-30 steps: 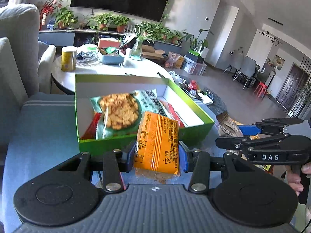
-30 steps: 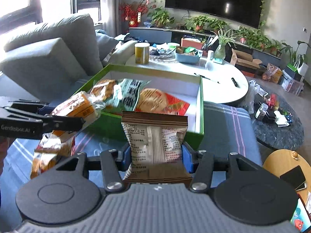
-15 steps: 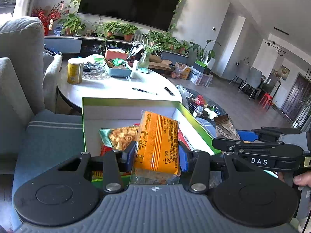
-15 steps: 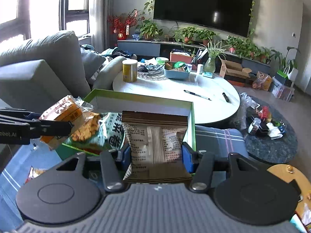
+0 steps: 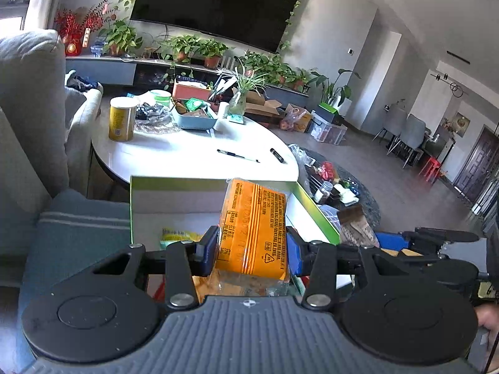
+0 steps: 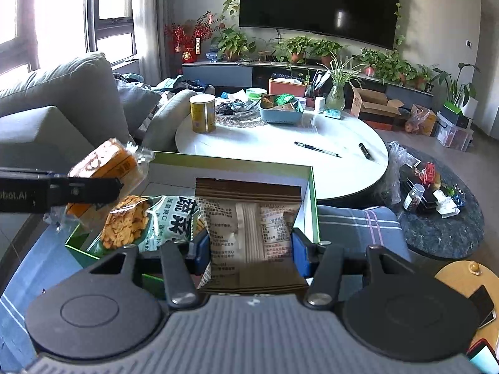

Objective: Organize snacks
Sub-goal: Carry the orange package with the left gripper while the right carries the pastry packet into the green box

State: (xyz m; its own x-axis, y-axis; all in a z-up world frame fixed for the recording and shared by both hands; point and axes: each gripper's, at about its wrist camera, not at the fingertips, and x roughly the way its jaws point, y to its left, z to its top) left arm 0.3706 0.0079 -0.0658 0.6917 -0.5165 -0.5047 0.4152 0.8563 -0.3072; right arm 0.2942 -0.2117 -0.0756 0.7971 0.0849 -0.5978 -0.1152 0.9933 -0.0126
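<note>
My left gripper [image 5: 251,251] is shut on an orange snack packet [image 5: 254,233] and holds it above the green box [image 5: 174,184]. From the right wrist view the left gripper [image 6: 115,187] and its orange packet [image 6: 106,162] hang over the box's left side. My right gripper [image 6: 249,249] is shut on a white and brown snack packet [image 6: 249,230], over the box's [image 6: 313,205] near right part. A green bag of crackers [image 6: 149,221] lies in the box. The right gripper also shows at the right of the left wrist view [image 5: 430,240].
A round white table [image 6: 280,149] stands behind the box with a yellow can [image 6: 202,113], a blue tray [image 6: 280,113], a pen [image 6: 316,149] and a vase. A grey sofa [image 6: 62,106] is at the left. A dark low table [image 6: 443,218] with clutter is at the right.
Both grippers have moved forward and up over the box, each still holding its packet. The box now sits lower and closer in both views.
</note>
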